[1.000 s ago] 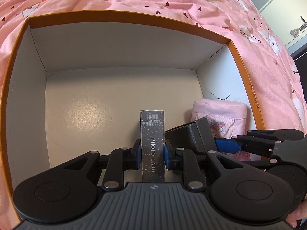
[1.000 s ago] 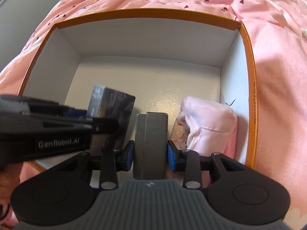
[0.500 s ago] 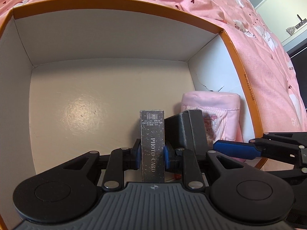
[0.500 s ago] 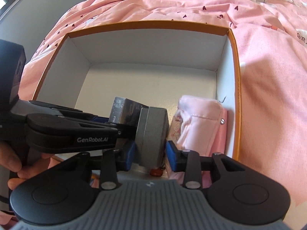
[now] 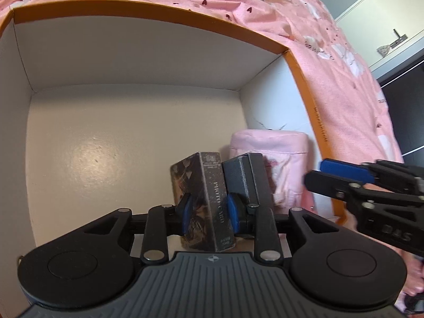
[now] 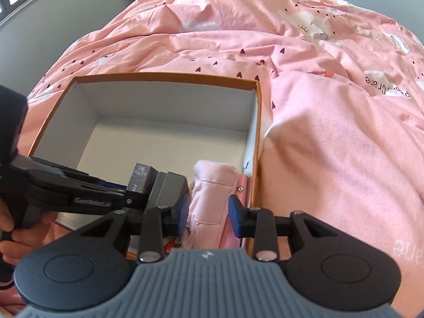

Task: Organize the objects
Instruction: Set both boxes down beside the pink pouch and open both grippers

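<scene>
An orange-rimmed cardboard box point(image 5: 159, 10) with white walls lies on the bed. At its near right stand a silver photo card box point(image 5: 212, 185), a grey box point(image 5: 243, 177) touching it, and a pink pouch point(image 5: 281, 159) against the right wall. My left gripper point(image 5: 208, 209) straddles the photo card box, which sits twisted between the blue pads; the jaws are opening. My right gripper point(image 6: 209, 214) hangs open above the pink pouch point(image 6: 214, 185), with the grey box point(image 6: 169, 188) just left of its left finger and nothing gripped.
Pink heart-print bedding point(image 6: 331, 145) surrounds the box point(image 6: 164, 76). The box floor point(image 5: 119, 137) is bare at the left and back. A hand point(image 6: 10, 228) holds the left tool. A white cupboard point(image 5: 392, 26) stands far right.
The right gripper let go of the grey box, then rose and shifted right over the pouch. The left jaws widened slightly and the photo card box turned between them.
</scene>
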Demonstrator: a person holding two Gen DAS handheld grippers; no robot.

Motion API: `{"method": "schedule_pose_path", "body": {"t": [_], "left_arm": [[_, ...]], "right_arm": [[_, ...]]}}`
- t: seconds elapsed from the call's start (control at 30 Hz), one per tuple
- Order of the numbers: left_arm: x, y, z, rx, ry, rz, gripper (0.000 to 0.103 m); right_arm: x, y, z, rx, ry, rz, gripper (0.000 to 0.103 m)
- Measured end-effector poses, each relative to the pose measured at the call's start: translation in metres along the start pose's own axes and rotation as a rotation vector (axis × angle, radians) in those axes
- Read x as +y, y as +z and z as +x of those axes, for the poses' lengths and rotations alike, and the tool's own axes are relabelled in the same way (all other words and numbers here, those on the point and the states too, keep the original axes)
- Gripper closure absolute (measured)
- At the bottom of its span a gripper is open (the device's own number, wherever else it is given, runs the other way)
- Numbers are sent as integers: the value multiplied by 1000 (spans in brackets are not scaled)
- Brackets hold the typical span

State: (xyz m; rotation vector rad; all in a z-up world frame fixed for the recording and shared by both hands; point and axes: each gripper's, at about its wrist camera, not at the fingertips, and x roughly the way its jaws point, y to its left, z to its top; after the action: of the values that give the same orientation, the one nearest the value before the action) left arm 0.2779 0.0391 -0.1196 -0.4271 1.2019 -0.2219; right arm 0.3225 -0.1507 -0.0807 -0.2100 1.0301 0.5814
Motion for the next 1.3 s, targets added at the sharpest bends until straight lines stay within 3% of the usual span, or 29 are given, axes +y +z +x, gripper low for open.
{"method": "schedule_pose_path", "body": {"t": [0.13, 0.3, 0.4, 0.63, 0.87, 1.3], "left_arm": [[5, -1, 0, 6, 15, -7, 71], [10, 0, 2, 13, -9, -25, 71], [13, 1, 3, 19, -19, -34, 71], [10, 3, 10, 25, -36, -39, 73], [5, 5, 14, 34, -48, -40, 76], [-1, 3, -1, -10, -2, 4, 76]], "right_arm": [[-2, -3, 12, -14, 2, -4, 68], [5, -2, 22, -28, -1, -42, 84], [9, 5, 25, 5, 16, -35, 87], [3, 15, 47, 88, 22, 51, 89], [-1, 14, 46, 102, 18, 78, 90], [4, 8, 15, 7, -9, 61, 83]]}}
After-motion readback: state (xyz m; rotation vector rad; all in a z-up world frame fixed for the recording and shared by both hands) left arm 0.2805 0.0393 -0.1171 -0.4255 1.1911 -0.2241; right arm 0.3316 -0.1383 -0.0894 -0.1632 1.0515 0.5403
